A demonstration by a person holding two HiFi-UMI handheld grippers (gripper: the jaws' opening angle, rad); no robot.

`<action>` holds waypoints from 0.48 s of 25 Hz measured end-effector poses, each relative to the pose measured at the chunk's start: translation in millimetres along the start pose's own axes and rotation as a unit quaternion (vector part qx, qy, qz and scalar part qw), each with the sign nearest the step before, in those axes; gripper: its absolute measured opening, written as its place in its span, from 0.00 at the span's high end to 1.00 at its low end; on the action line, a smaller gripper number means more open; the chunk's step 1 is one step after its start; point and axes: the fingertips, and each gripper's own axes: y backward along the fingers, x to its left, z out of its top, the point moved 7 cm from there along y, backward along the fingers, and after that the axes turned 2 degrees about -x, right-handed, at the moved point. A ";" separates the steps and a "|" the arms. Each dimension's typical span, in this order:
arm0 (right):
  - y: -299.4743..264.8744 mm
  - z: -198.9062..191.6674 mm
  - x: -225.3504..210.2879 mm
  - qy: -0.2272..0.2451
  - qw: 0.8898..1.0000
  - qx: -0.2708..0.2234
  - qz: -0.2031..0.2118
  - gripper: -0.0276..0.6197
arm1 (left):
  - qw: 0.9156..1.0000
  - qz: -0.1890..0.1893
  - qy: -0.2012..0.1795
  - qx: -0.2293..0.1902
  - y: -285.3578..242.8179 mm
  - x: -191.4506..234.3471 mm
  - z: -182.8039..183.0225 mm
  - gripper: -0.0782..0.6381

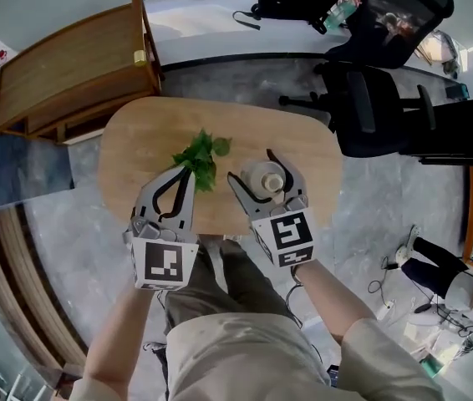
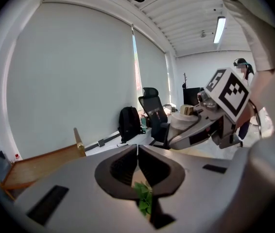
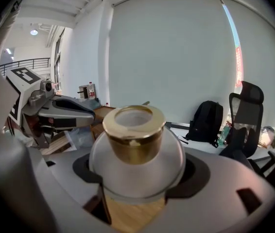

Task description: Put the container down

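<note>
— Container (image 1: 266, 179): where is it?
— Between the jaws of my right gripper (image 1: 257, 174); both pads press the round frosted body, one on each side; the gold neck stands upright, its mouth open to the ceiling.
— On the table (image 1: 136, 165)?
— Over it, near the edge closest to me; bare wood shows just under the base; whether it touches, I cannot tell.
— Your other claw?
— My left gripper (image 1: 188, 169) has its tips pressed together on a leafy sprig (image 1: 201, 155); green leaves show through the gap behind the tips; it sits just beside the right one, over the same table.
</note>
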 end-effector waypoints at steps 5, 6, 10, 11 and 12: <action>-46.6 -43.8 -6.6 -0.006 1.000 0.016 0.003 0.45 | 0.999 -0.020 0.009 0.042 -35.7 -1.7 -54.3 0.88; -55.0 -53.2 -6.9 -0.010 1.000 0.021 0.003 0.45 | 0.998 -0.022 0.012 0.049 -41.9 -1.3 -63.6 0.88; -85.0 -90.0 -4.1 -0.023 0.999 0.039 0.006 0.45 | 0.997 -0.026 0.018 0.066 -63.5 -0.3 -95.5 0.88; -92.4 -99.0 -2.9 -0.023 0.999 0.040 0.006 0.45 | 0.997 -0.026 0.019 0.069 -68.3 -0.2 -103.3 0.88; -100.0 -107.9 -2.3 -0.023 0.999 0.041 0.005 0.45 | 0.997 -0.027 0.019 0.072 -73.1 -0.1 -111.2 0.88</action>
